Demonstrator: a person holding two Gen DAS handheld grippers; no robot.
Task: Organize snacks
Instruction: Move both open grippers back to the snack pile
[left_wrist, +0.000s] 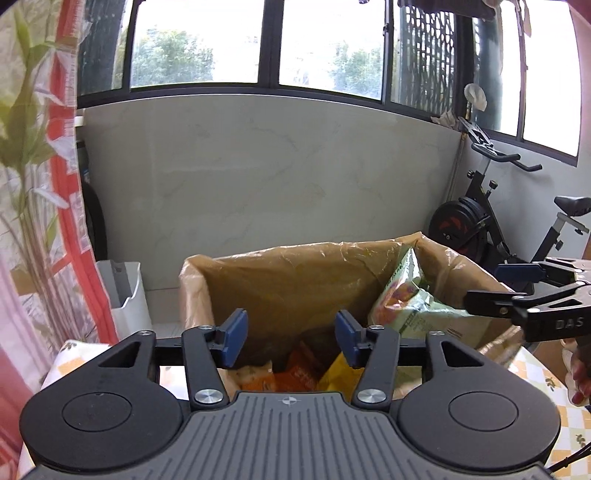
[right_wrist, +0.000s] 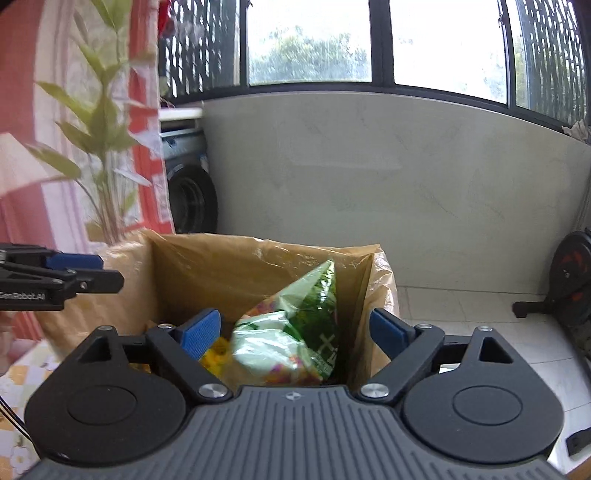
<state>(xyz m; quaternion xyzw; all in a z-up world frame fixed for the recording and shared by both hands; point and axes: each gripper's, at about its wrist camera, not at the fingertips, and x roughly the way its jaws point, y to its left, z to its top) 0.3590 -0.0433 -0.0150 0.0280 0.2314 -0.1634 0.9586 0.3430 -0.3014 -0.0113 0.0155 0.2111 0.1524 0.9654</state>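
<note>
A cardboard box (left_wrist: 280, 280) lined with a tan plastic bag (right_wrist: 384, 280) stands on the bench (left_wrist: 535, 369), which wears a checked yellow-and-white cloth. The box sits just ahead of both grippers, its open top facing up.

Inside it, a green snack packet (right_wrist: 295, 332) leans against the box's right wall, long axis tilted, one pointed corner up toward the far right corner of the box and its lower end down among the other snacks. In the right wrist view it lies between and just beyond the jaws of the right gripper (right_wrist: 295, 332), which stand wide apart and hold nothing; whether a pad touches the packet cannot be told.

Lower in the box lie an orange packet (left_wrist: 291, 369) and a yellow packet (left_wrist: 338, 369), seen between the jaws of the left gripper (left_wrist: 291, 334). Those jaws are also spread, less widely, and empty, poised above the box's near edge
</note>
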